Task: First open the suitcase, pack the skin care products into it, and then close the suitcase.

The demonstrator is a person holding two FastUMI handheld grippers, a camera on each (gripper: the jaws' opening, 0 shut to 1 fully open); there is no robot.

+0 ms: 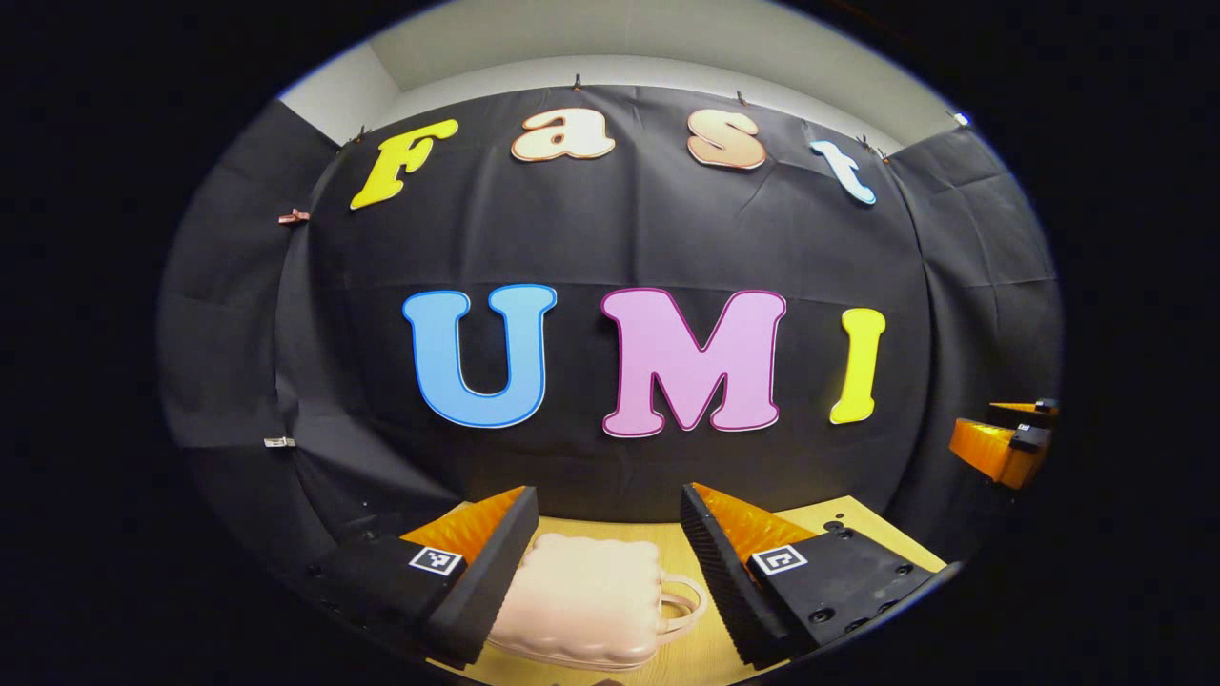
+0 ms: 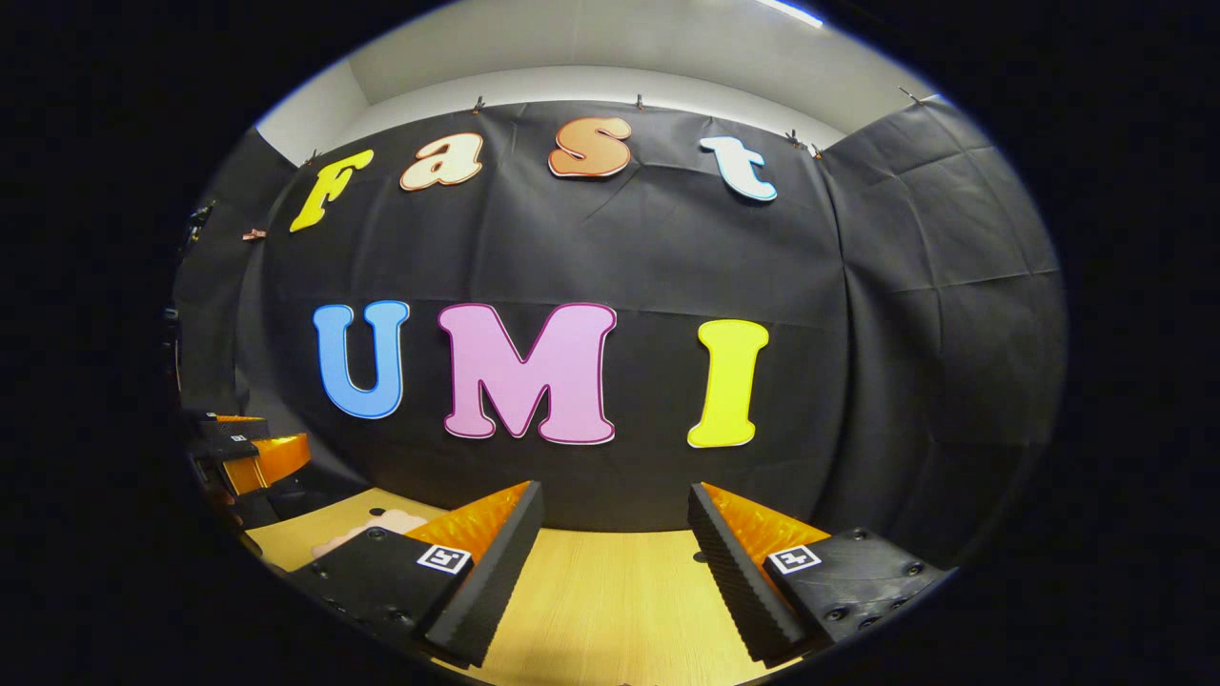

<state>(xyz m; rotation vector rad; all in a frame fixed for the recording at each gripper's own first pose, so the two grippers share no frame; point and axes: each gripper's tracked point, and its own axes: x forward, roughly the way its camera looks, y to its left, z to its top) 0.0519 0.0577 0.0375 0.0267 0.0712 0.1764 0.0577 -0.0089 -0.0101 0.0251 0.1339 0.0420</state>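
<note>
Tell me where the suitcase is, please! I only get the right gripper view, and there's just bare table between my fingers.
Observer: In the left gripper view, the pale pink suitcase lies on the wooden table, right between the left gripper's fingers.
Operator: Is it open already?
Observer: No, it looks shut. Its handle sticks out toward that view's right.
Operator: Is the left gripper squeezing it?
Observer: It doesn't look so. Its jaws are spread wider than the suitcase, though I cannot tell whether one finger brushes it.
</note>
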